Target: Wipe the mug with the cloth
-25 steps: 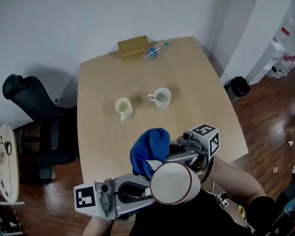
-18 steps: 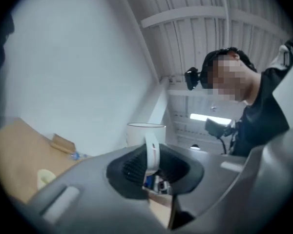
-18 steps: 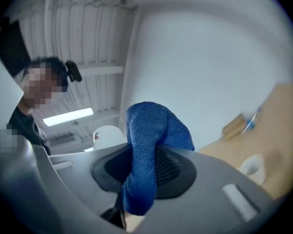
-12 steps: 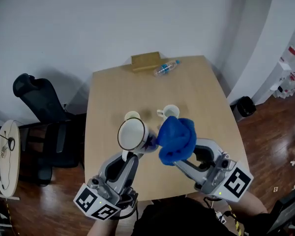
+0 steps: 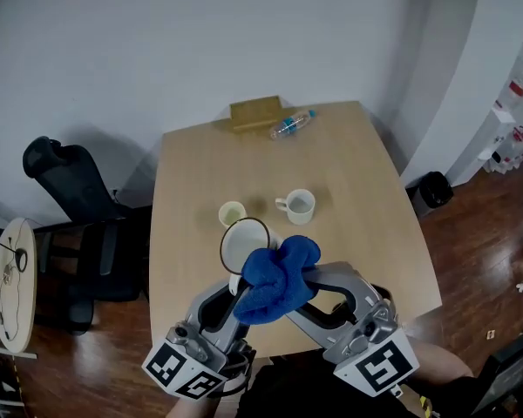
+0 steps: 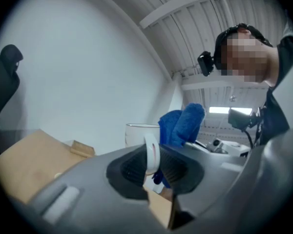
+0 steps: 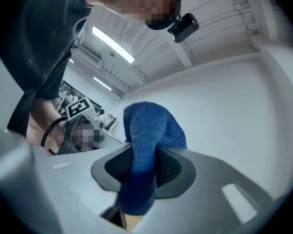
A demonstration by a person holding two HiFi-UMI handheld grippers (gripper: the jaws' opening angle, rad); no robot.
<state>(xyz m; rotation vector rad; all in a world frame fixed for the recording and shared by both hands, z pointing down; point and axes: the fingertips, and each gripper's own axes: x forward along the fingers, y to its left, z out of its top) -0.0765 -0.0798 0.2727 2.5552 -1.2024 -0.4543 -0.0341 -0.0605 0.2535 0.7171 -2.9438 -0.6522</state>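
Note:
A white mug (image 5: 243, 243) with a dark rim is held above the table's near half, its mouth facing up toward the head camera. My left gripper (image 6: 151, 164) is shut on the mug's handle (image 6: 152, 152). A bunched blue cloth (image 5: 276, 279) is clamped in my right gripper (image 7: 142, 167), which is shut on it. In the head view the cloth lies against the near right side of the mug and hides part of it. The left gripper view shows the cloth (image 6: 181, 125) just right of the mug (image 6: 138, 133). Both grippers reach in from the lower edge of the head view.
Two more mugs stand mid-table: a pale yellowish one (image 5: 232, 213) and a white one (image 5: 298, 205). At the far edge lie a wooden block (image 5: 255, 111) and a plastic bottle (image 5: 291, 123). A black office chair (image 5: 74, 216) stands left of the table (image 5: 366, 198).
The mug moved from low near my body up and out over the table. The cloth swung from the mug's left to its right side, then closed in against it.

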